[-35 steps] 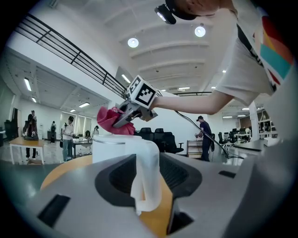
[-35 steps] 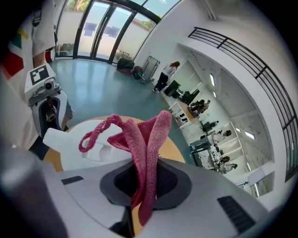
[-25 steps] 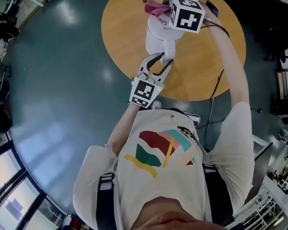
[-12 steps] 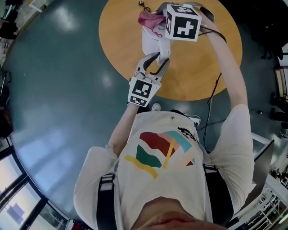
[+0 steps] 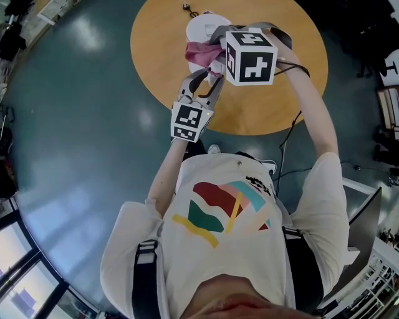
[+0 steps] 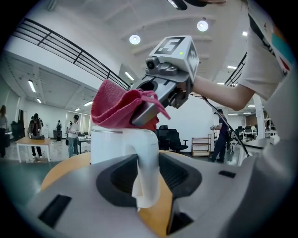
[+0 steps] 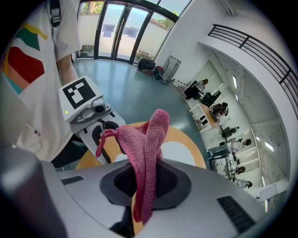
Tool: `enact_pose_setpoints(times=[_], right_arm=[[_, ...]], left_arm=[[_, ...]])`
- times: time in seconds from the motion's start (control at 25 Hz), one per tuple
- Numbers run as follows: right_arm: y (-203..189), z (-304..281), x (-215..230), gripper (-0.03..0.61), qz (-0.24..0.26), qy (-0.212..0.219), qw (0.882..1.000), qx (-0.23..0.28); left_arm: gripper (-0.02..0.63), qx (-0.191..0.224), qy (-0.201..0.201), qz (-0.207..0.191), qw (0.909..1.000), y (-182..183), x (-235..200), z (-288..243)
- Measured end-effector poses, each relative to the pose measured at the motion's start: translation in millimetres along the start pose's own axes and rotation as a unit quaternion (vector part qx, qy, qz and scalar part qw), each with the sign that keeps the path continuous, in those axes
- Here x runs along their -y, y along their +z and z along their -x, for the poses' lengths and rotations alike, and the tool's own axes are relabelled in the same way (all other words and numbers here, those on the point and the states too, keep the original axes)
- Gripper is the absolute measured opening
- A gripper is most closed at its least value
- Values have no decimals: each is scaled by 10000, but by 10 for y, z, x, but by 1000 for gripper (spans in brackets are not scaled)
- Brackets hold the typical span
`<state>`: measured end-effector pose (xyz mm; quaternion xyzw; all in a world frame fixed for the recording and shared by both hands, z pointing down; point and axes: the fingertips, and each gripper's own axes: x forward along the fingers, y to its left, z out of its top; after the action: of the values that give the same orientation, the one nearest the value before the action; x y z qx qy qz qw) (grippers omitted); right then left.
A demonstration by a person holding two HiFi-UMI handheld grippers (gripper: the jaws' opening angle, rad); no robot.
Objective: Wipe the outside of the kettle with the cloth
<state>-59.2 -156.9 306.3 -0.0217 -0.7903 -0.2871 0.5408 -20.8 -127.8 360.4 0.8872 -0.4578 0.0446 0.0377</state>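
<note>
On the round wooden table (image 5: 156,37) stands a white kettle (image 5: 201,27). My left gripper (image 5: 202,76) is shut on the kettle's handle (image 6: 146,176), which runs up between its jaws to the kettle body (image 6: 111,145). In the right gripper (image 5: 215,51) a pink cloth (image 5: 199,53) is clamped, and it lies against the kettle's top edge on the handle side. The left gripper view has the cloth (image 6: 118,108) bunched over the kettle's rim. From the right gripper (image 7: 146,186) the cloth (image 7: 145,153) rises out of the jaws, with the kettle (image 7: 182,153) beyond it.
A small dark object (image 5: 186,7) lies at the table's far edge. Black cables (image 5: 288,134) hang from the right gripper past the table's near rim. The floor (image 5: 81,124) around is grey-green. People and desks (image 6: 35,132) stand far off.
The right gripper has drawn the pink cloth from the kettle's far side toward me, over to the handle side. The left gripper has stayed shut on the handle.
</note>
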Motion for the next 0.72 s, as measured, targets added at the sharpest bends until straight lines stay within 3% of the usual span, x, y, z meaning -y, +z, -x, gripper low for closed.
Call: enact_pose_setpoints(times=[0.72], right_arm=[[105,139,-638,39,-172,-94,9993,304]], left_arm=[[181,-10,188,-131,9997,40,47,33]])
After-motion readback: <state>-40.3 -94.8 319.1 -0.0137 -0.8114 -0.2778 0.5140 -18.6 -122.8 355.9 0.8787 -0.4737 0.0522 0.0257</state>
